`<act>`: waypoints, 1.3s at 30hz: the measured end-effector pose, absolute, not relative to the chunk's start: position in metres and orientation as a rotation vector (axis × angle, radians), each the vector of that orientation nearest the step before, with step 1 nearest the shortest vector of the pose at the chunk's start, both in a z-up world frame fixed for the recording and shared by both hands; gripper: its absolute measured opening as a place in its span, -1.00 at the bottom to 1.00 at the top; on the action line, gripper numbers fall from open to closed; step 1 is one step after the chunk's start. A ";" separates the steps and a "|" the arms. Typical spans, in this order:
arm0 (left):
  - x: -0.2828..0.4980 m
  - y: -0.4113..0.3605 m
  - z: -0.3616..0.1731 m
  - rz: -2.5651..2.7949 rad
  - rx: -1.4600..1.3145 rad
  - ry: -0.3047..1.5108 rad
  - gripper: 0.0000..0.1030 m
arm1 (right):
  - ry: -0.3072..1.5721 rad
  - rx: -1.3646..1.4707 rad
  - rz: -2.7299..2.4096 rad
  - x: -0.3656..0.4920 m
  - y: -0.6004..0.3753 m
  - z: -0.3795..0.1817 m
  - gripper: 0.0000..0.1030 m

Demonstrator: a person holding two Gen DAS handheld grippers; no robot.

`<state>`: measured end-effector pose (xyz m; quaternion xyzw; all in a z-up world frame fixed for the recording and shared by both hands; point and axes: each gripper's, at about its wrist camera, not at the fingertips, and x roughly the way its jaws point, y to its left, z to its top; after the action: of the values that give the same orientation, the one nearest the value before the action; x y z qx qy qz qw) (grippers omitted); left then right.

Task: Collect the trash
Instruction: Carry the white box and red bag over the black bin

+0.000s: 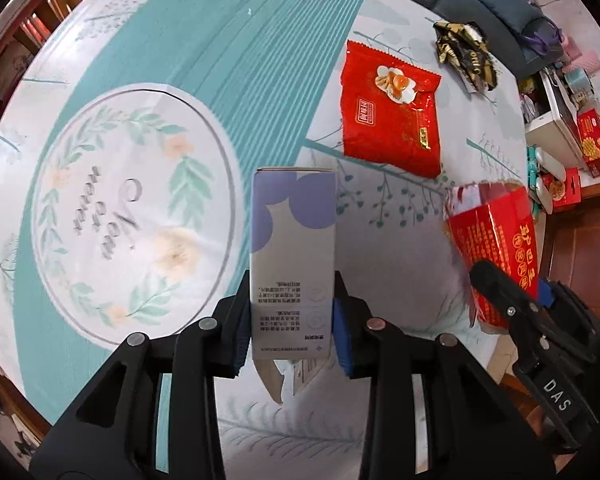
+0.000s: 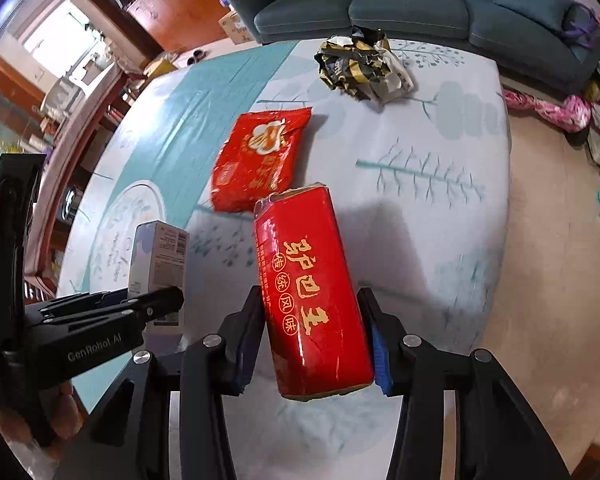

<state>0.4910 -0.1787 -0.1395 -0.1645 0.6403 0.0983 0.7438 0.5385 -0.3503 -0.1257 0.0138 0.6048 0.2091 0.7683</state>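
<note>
Trash pieces in play: four, two gripped and two lying on the bench (image 1: 260,40).

Left hand-held gripper (image 1: 292,320): jaws narrowed onto a pale lilac carton (image 1: 293,256), blue pads pressing both its long sides. Carton points forward along the fingers, lower flap hanging open, lifted clear of the cloth. From the right wrist view the same carton (image 2: 160,260) stands upright in the left hand-held gripper (image 2: 156,300), with fingertips of the person's hand (image 2: 66,416) showing under its body.

Right hand-held gripper (image 2: 312,344): jaws closed to the width of a red foil-wrapped box (image 2: 312,300) with gold characters, pads on both its sides, box tilted slightly left and raised off the bench. Left view shows that box (image 1: 496,248) and the right hand-held gripper (image 1: 512,292) just to the right of the carton, apart from it.

Further out on the floral tablecloth: flat red snack bag (image 1: 392,116) beyond the carton, crumpled black-and-gold wrapper (image 1: 466,54) past it near the far edge. The two are apart. Blue sofa (image 2: 420,4) behind the bench.
</note>
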 end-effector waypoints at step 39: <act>0.136 0.041 0.036 -0.190 -0.106 1.040 -0.41 | 1.050 0.416 0.169 0.156 -0.229 0.008 -0.12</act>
<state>0.1362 0.0406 0.0358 -0.0507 0.4961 -0.0905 0.8621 0.1559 -0.2292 0.0083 0.1969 0.4969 0.0800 0.8414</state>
